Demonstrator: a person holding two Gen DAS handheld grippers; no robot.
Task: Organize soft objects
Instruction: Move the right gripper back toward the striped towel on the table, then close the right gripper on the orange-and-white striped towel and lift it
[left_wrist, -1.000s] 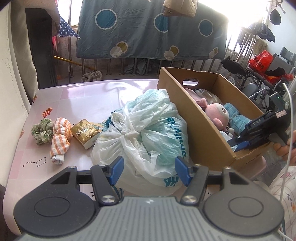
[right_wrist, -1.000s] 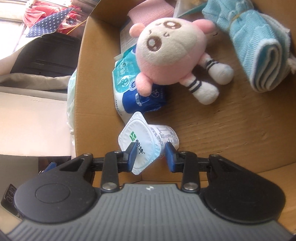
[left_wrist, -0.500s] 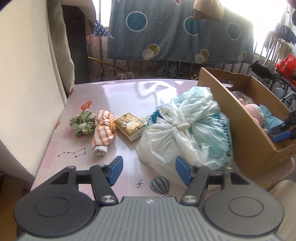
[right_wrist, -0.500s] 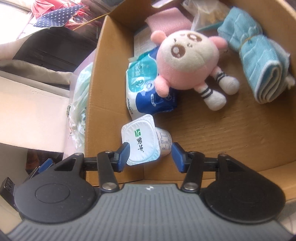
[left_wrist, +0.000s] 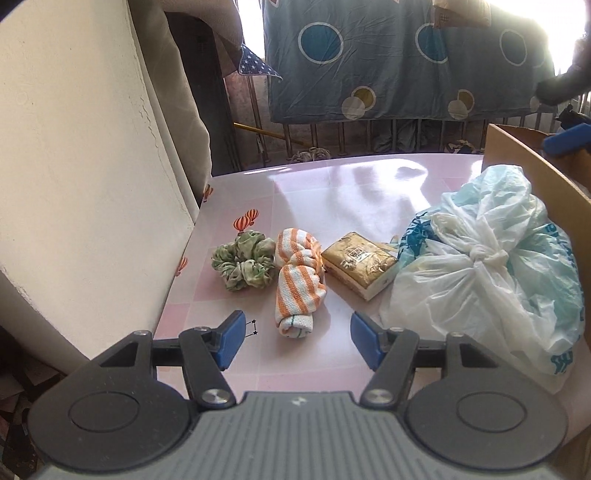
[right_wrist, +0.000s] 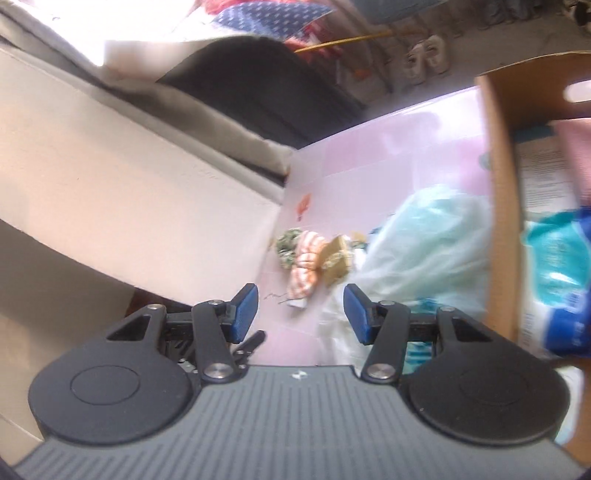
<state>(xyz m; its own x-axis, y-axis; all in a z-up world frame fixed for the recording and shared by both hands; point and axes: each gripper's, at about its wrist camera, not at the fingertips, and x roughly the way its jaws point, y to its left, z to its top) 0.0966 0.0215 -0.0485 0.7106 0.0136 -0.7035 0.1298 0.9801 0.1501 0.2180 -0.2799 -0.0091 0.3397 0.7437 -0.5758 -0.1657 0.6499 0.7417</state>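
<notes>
An orange-striped rolled towel (left_wrist: 297, 284) lies on the pink table (left_wrist: 332, 192), just ahead of my left gripper (left_wrist: 297, 339), which is open and empty. A green scrunchie (left_wrist: 243, 264) sits to its left and a gold tissue pack (left_wrist: 360, 269) to its right. A knotted plastic bag (left_wrist: 487, 266) leans against the cardboard box (left_wrist: 524, 162). The right wrist view is blurred. In it my right gripper (right_wrist: 301, 312) hangs open and empty above the table, with the towel (right_wrist: 304, 266) ahead. A blue tip of the right gripper (left_wrist: 569, 142) shows over the box.
A cream wall panel (left_wrist: 92, 166) borders the table's left edge. A blue spotted sheet (left_wrist: 388, 55) hangs on railings behind the table. Inside the box (right_wrist: 502, 206) lies a blue tissue pack (right_wrist: 557, 277). Bare table lies between the towel and the far edge.
My right gripper opened off the yogurt cup, left it in the box, then rose and swung left over the table. My left gripper moved left from the bag to face the striped towel.
</notes>
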